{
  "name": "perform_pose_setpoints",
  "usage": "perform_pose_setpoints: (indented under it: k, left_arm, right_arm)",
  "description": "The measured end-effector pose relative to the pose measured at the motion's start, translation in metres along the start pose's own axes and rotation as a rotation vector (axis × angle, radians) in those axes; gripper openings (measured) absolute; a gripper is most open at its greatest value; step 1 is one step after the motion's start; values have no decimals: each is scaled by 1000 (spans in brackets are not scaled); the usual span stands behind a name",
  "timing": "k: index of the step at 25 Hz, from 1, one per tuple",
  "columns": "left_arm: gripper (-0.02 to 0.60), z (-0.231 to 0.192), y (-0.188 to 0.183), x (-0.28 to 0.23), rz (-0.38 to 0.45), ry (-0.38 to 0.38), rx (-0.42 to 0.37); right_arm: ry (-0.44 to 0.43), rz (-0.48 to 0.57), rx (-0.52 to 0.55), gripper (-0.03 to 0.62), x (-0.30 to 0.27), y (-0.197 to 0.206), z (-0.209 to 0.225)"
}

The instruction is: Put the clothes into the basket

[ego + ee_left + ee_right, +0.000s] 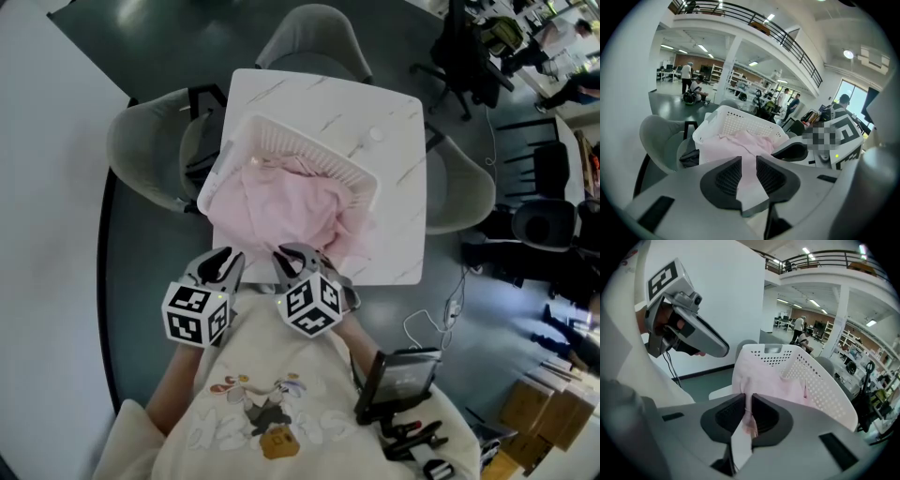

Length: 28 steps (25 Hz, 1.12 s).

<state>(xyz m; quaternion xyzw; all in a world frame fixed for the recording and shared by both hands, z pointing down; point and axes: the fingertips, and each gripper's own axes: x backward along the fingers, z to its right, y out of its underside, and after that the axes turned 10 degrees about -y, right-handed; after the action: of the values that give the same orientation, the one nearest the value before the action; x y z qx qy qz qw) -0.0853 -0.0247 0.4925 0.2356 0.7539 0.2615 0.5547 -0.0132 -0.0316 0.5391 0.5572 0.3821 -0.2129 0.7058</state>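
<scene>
A pink garment [281,206] fills the white perforated basket [309,150] and spills over its near rim onto the white table [394,122]. Both grippers meet the garment's hanging near edge. My left gripper [228,255] holds a fold of the pink cloth [750,143] between pads that stand a little apart [748,171]. My right gripper [291,253] is pinched tight on a thin bunched strip of the same garment [764,376], which runs up from its jaws [748,416] to the basket [825,380]. The left gripper [689,333] shows beside it at upper left.
Grey chairs stand around the small table at the left [150,141], far side [314,28] and right [464,187]. A black device [398,380] hangs at the person's waist. Cardboard boxes [534,412] sit on the floor at lower right. Office chairs and desks lie beyond.
</scene>
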Motion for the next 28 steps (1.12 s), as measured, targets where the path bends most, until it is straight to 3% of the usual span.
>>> perform_pose_setpoints:
  k: [5, 9, 14, 21, 28]
  left_arm:
    - [98, 4, 0, -2, -4, 11, 2]
    - [98, 14, -2, -4, -2, 30, -12]
    - [98, 15, -1, -3, -2, 34, -13]
    - [98, 13, -3, -1, 4, 27, 0]
    - [98, 11, -7, -3, 11, 23, 4]
  right_arm:
    - [-45, 72, -80, 23, 7, -12, 2]
    - [-108, 176, -224, 21, 19, -30, 12]
    - [-123, 271, -249, 21, 39, -60, 30]
    - [-110, 440, -292, 20, 78, -111, 63]
    - [17, 447, -243, 20, 86, -119, 110]
